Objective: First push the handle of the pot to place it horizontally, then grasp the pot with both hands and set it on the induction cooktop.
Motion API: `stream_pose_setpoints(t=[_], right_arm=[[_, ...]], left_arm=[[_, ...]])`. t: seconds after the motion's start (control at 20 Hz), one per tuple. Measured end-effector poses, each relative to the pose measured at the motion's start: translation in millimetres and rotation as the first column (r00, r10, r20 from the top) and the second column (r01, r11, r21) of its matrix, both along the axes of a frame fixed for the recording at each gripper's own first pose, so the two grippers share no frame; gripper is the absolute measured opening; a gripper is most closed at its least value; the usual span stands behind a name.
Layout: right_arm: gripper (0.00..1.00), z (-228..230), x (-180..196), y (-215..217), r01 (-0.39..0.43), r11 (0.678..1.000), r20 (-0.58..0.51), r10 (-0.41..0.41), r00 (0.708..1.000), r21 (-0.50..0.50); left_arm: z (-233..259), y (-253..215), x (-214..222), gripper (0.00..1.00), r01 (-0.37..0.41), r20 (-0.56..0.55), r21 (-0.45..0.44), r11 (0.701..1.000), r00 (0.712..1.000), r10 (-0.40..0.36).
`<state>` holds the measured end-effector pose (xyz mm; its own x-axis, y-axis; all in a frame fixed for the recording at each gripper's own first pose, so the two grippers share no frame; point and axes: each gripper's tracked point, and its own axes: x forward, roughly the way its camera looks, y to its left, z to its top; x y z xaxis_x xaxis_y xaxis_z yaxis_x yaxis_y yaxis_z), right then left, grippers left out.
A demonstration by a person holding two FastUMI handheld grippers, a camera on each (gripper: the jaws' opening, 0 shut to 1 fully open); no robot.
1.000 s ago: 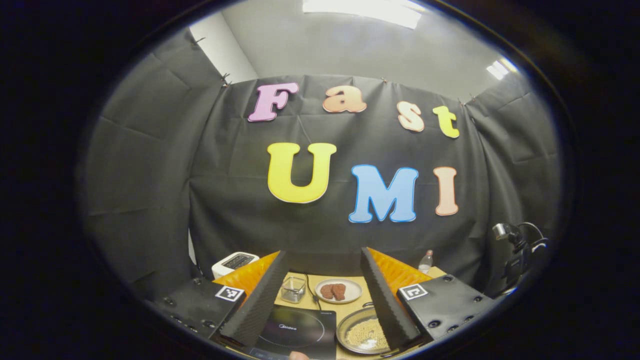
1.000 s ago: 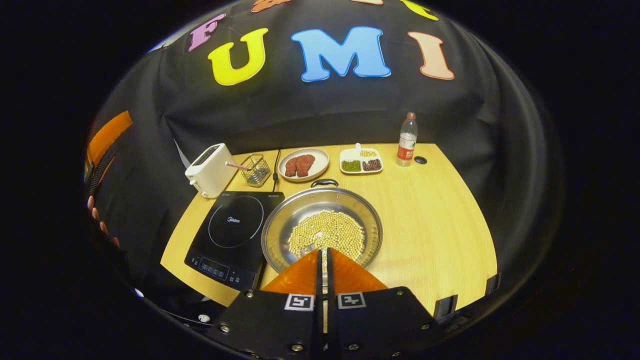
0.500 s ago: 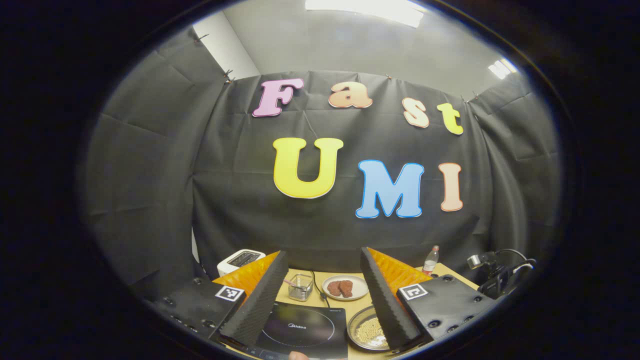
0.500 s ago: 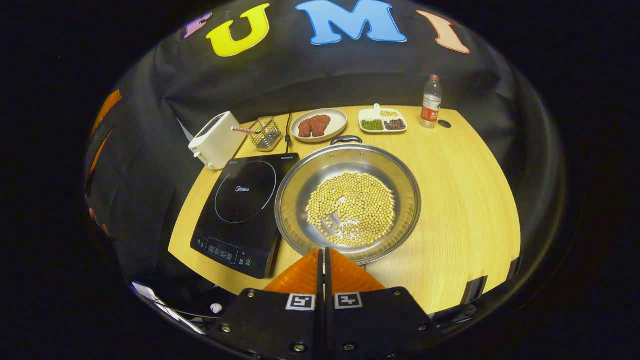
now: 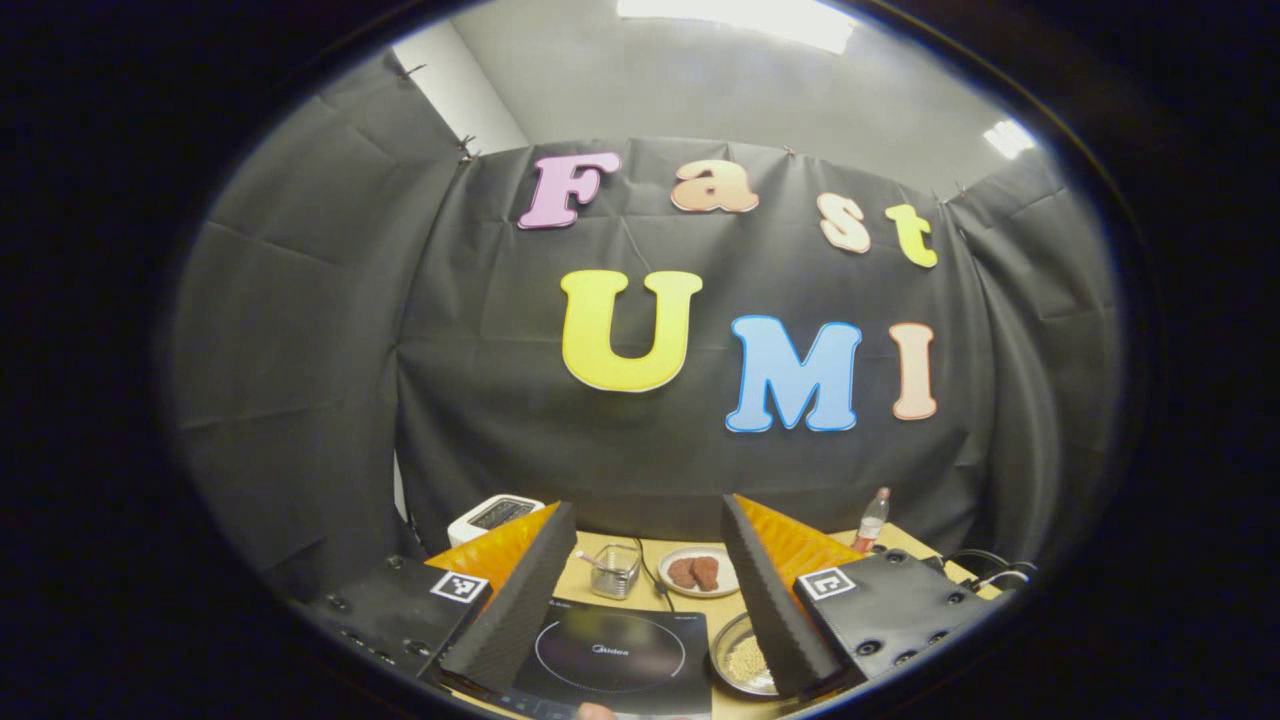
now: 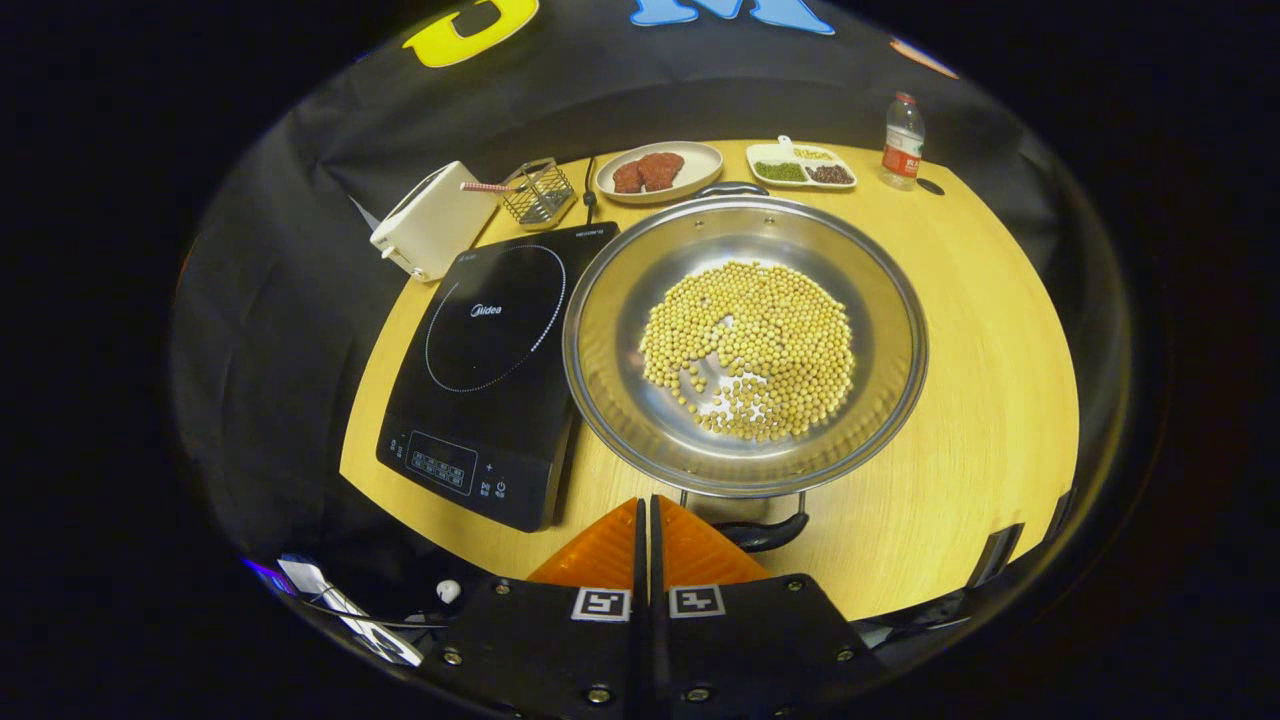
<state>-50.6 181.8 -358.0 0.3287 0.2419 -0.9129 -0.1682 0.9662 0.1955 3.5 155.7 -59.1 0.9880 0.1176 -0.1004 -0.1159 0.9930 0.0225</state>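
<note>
Since the steel pot (image 6: 745, 340) sits on the table (image 6: 980, 340) just beside the induction cooktop (image 6: 490, 360), loose beans (image 6: 750, 345) inside, it likely handles heavy, rigid and slick. Grasp its near handle (image 6: 765, 530) and the far one; the right gripper (image 6: 645, 520) is closed, the left gripper (image 5: 640, 560) spread apart

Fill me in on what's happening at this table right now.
A person holds two tongs over a wooden table. The right tongs, shut, sit just short of the near handle of a steel pot of soybeans, which stands beside the induction cooktop, not on it. The left tongs are open and held high, gripping nothing.
</note>
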Motion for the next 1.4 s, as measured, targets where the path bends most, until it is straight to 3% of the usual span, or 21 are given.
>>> stream_pose_setpoints(t=[0.5,0.75,1.4], right_arm=[[0.00,-35,3,7,-0.006,1.000,-0.056,0.004,0.998,-0.029],[0.00,-38,6,8,0.018,1.000,-0.056,-0.017,0.998,0.008],[0.00,-38,7,-11,0.159,0.986,-0.079,-0.156,0.985,0.045]], left_arm=[[-8,15,-3,0.99,-0.027,-0.024,0.013,1.000,0.999,0.027],[-11,14,-1,0.99,-0.030,-0.032,0.015,0.999,0.999,0.031],[-14,-2,10,0.99,0.045,-0.050,0.011,0.999,0.998,-0.044]])
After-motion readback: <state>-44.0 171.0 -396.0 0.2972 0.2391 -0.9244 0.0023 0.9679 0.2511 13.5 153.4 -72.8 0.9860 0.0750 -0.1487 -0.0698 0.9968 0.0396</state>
